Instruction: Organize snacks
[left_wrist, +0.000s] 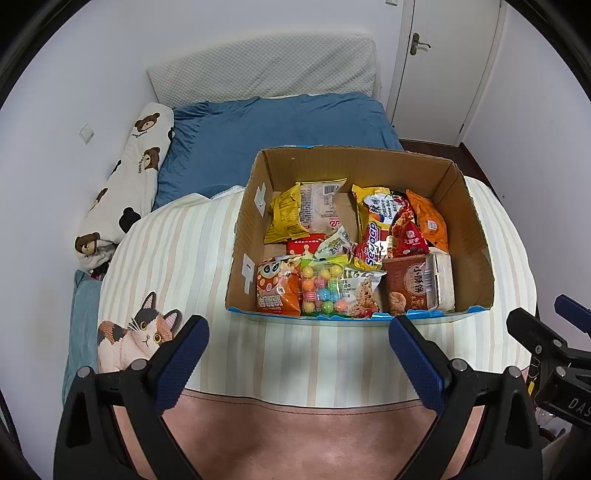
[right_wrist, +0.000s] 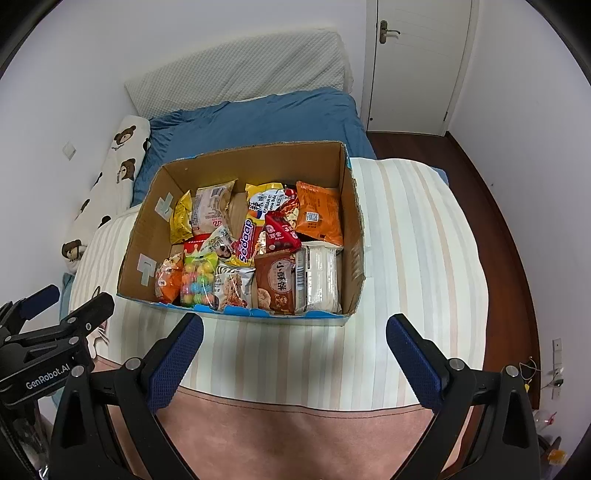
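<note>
An open cardboard box (left_wrist: 469, 221) (right_wrist: 351, 206) stands on a striped blanket on the bed. It holds several snack packs: a yellow bag (left_wrist: 286, 214) (right_wrist: 181, 218), an orange bag (left_wrist: 430, 221) (right_wrist: 319, 216), a red Sedaap pack (left_wrist: 373, 243) (right_wrist: 246, 243), a clear bag of coloured candy balls (left_wrist: 323, 290) (right_wrist: 197, 280), a brown pack (left_wrist: 406, 288) (right_wrist: 275, 282) and a white pack (right_wrist: 321, 277). My left gripper (left_wrist: 297, 332) is open and empty, just in front of the box. My right gripper (right_wrist: 295, 332) is open and empty, also in front of the box.
The striped blanket (left_wrist: 177, 254) (right_wrist: 413, 240) has a cat print (left_wrist: 140, 332). A bear-print pillow (left_wrist: 125, 188) lies along the left wall. A blue duvet (left_wrist: 273, 125) and white headboard cushion lie behind the box. A door (right_wrist: 417, 62) and wooden floor are to the right.
</note>
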